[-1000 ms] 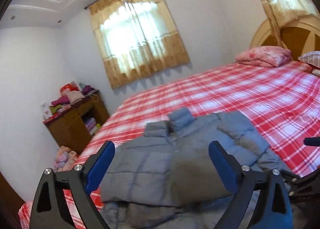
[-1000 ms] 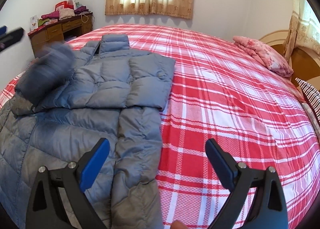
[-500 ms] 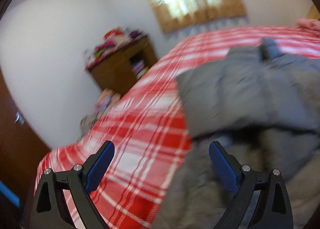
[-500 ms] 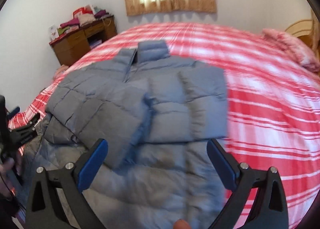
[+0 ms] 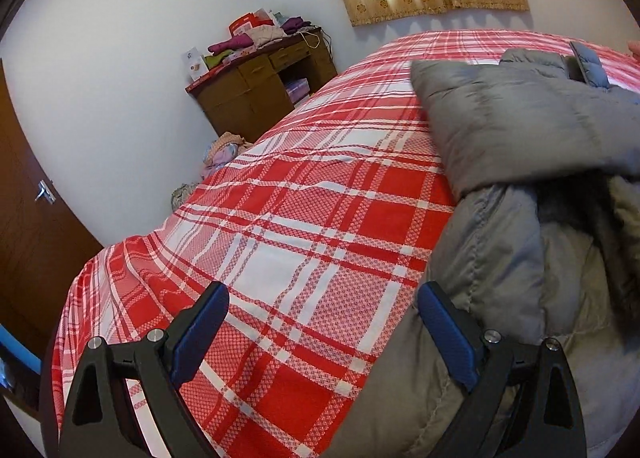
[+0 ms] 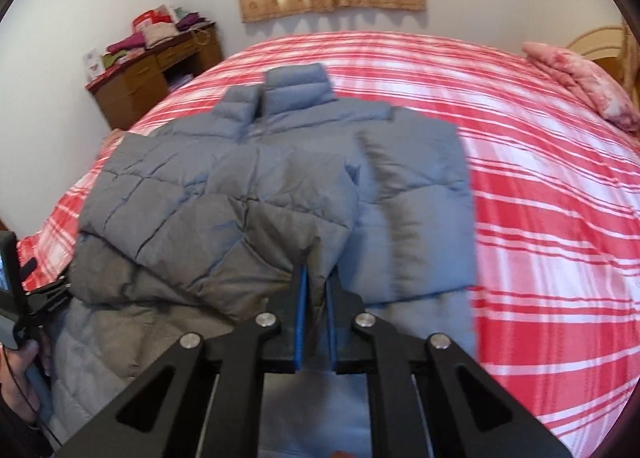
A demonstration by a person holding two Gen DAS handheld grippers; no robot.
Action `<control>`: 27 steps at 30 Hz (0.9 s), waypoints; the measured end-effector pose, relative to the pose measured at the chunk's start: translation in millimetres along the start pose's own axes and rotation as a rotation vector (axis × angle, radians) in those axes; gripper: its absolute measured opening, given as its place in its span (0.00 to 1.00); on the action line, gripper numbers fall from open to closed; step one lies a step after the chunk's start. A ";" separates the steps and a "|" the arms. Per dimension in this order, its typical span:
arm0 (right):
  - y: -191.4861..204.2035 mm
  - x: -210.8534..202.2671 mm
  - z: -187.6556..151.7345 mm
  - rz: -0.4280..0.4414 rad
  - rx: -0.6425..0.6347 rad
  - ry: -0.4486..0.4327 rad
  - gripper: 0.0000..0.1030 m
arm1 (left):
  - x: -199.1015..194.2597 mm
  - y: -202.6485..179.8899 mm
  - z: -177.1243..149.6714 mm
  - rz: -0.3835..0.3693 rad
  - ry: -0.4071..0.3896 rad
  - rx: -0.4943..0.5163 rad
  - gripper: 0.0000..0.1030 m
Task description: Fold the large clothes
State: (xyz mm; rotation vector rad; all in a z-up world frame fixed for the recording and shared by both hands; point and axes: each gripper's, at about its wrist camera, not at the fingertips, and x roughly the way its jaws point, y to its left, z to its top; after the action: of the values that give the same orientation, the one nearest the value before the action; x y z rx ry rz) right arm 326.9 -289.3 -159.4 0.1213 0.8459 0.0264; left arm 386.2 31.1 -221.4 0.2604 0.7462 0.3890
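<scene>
The bed [image 6: 540, 185] carries the jacket [image 6: 280, 161], collar toward the window, both sleeves folded across its chest — the body fold remains. Right gripper [image 6: 316, 298] fingers pinch a sleeve cuff; left gripper [image 5: 320, 334] fingers gape wide, empty.

No writing can be read anywhere. A white card [image 5: 195, 63] and a red box [image 5: 245, 24] on the desk [image 5: 256, 97] perhaps carry print, but both are too small and blurred to make out.
</scene>
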 end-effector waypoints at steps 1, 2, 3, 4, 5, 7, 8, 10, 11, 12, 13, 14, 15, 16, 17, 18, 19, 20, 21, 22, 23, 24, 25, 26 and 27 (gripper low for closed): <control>-3.4 2.5 -2.6 -0.001 0.003 0.012 0.10 | -0.4 -0.7 0.1 0.003 -0.002 0.005 0.93; -5.3 4.9 -5.8 -0.005 0.001 0.023 0.10 | -0.8 -1.0 0.4 0.004 -0.001 0.008 0.93; -4.1 8.5 -7.0 -0.009 -0.007 0.031 0.13 | -1.9 -0.2 1.7 0.001 0.003 0.008 0.93; -4.4 7.5 -7.2 -0.017 -0.012 0.033 0.19 | -3.3 1.8 4.0 -0.012 0.017 0.007 0.93; -6.5 4.5 -7.4 -0.040 -0.017 0.028 0.27 | -6.8 5.1 7.5 -0.032 0.028 0.000 0.93; -11.2 -6.8 -5.4 -0.045 -0.007 0.009 0.42 | -23.5 15.4 20.0 -0.064 -0.001 -0.022 0.93; -14.6 -18.2 -1.8 -0.058 0.002 -0.016 0.42 | -36.8 20.8 31.1 -0.083 -0.039 -0.035 0.93; -15.4 -32.4 5.3 -0.098 0.002 -0.063 0.42 | -54.3 23.9 50.8 -0.121 -0.085 -0.060 0.93; -15.3 -40.5 10.7 -0.104 0.013 -0.097 0.42 | -61.8 21.9 62.8 -0.156 -0.102 -0.077 0.93; -13.2 -44.6 17.3 -0.090 0.030 -0.120 0.42 | -66.3 17.5 71.5 -0.184 -0.111 -0.089 0.93; -9.3 -43.5 23.0 -0.069 0.037 -0.126 0.42 | -70.1 8.0 81.9 -0.222 -0.126 -0.099 0.93; -3.1 -40.0 28.4 -0.048 0.036 -0.128 0.41 | -71.5 -3.8 89.1 -0.257 -0.141 -0.100 0.93; 4.7 -32.4 34.4 -0.030 0.032 -0.130 0.40 | -70.5 -15.4 93.4 -0.277 -0.145 -0.097 0.93; 10.8 -24.1 38.0 -0.022 0.024 -0.125 0.39 | -67.3 -31.2 98.0 -0.286 -0.142 -0.089 0.93; 17.5 -11.6 40.5 -0.014 0.016 -0.109 0.38 | -63.2 -47.8 100.6 -0.290 -0.143 -0.076 0.93; 21.8 -1.9 39.9 -0.009 0.016 -0.095 0.34 | -57.3 -64.0 101.5 -0.299 -0.133 -0.058 0.93; 25.4 8.9 39.1 -0.008 0.012 -0.079 0.34 | -52.5 -74.9 101.5 -0.304 -0.122 -0.044 0.93; 25.9 17.6 36.5 -0.015 0.006 -0.069 0.34 | -44.3 -88.4 99.4 -0.291 -0.105 -0.027 0.93; 26.9 24.0 33.3 -0.024 0.001 -0.062 0.33 | -35.2 -99.1 96.4 -0.277 -0.080 -0.008 0.93; 27.2 30.2 29.3 -0.030 -0.005 -0.053 0.33 | -29.0 -106.2 93.5 -0.274 -0.060 0.005 0.93; 26.1 37.7 24.9 -0.030 -0.007 -0.042 0.33 | -21.9 -112.7 88.7 -0.266 -0.046 0.014 0.93; 25.0 39.6 22.1 -0.029 -0.008 -0.038 0.33 | -16.2 -116.8 83.6 -0.264 -0.038 0.016 0.93; 24.3 44.3 17.5 -0.031 -0.017 -0.033 0.32 | -11.1 -118.7 80.1 -0.274 -0.028 0.019 0.93; 23.7 46.6 16.0 -0.030 -0.023 -0.035 0.32 | -7.6 -118.7 79.1 -0.285 -0.020 0.020 0.93; 22.4 45.6 13.4 -0.027 -0.023 -0.036 0.32 | -5.2 -118.4 78.5 -0.296 -0.011 0.016 0.93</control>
State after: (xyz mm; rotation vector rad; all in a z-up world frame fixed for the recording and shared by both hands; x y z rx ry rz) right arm 367.7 -265.1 -182.0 0.0880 0.8110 0.0085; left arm 467.3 -84.7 -205.8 0.1633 0.7641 0.1014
